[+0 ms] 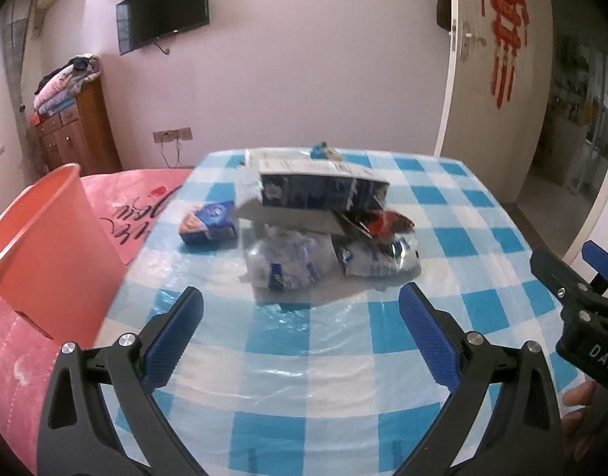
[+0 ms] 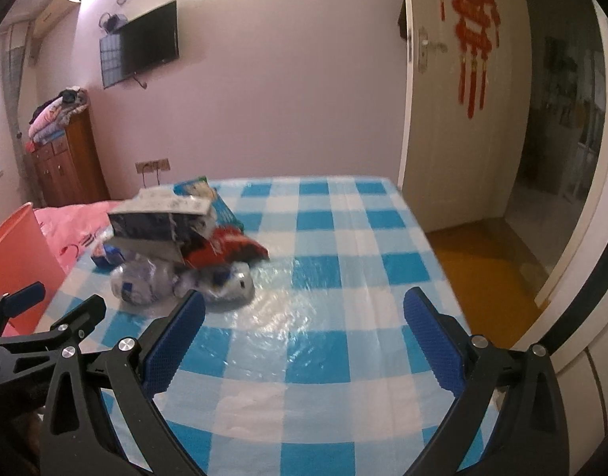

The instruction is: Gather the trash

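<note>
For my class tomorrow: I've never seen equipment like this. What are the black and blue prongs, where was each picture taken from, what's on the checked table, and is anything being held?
The prongs are two hand-held grippers, one in each of a person's hands; no robot arm is involved. Each carries a camera looking forward between its jaws, so one picture comes from the left gripper and the other from the right gripper. On the blue checked tablecloth sits a pile of trash: a torn carton on top, crumpled plastic wrappers beneath, a red packet, and a small blue packet apart. An orange bin stands to the left. Both jaws are open, holding nothing.
</note>
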